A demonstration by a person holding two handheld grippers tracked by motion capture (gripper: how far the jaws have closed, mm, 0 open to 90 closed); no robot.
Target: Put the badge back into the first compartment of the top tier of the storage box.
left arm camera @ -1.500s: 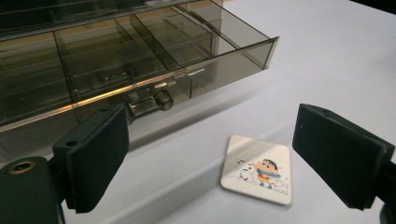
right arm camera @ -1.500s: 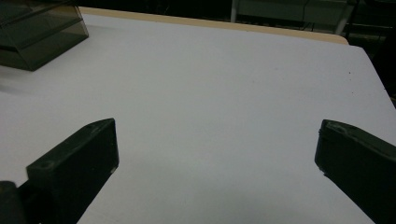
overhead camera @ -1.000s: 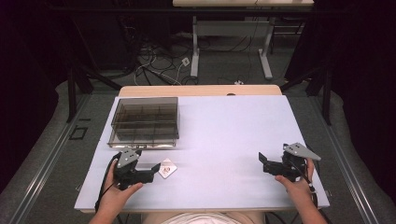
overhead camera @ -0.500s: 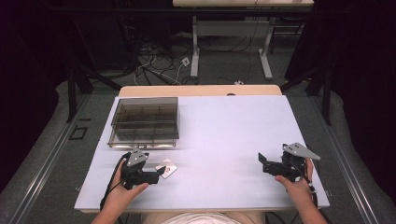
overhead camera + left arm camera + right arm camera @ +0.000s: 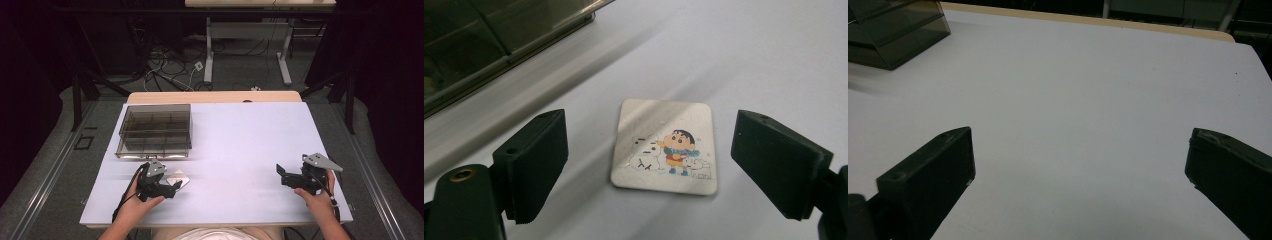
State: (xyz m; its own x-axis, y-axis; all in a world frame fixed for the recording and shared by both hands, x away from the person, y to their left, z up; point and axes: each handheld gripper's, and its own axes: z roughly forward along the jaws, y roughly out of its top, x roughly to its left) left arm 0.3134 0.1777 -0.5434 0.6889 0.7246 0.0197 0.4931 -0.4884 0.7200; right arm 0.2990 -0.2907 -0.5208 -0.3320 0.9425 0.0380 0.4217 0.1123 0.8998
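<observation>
the small, flat, rounded-corner silver card with a cartoon print (image 5: 664,146) lies face up on the pale white table (image 5: 240,140), just in front of the smoky translucent compartment box (image 5: 155,130). the left gripper (image 5: 649,170) hangs over it, jaws standing part open either side of the card, which lies between them untouched; they have just been closing in. the card looks thin, light, stiff and glossy, so likely slippery and hard to lift off flat; pinching its two long edges seems best. the left gripper view shows the print; the high view gives a pale glint beside the left gripper. the right gripper (image 5: 1080,170) rests wide open, holding nothing, well apart.
</observation>
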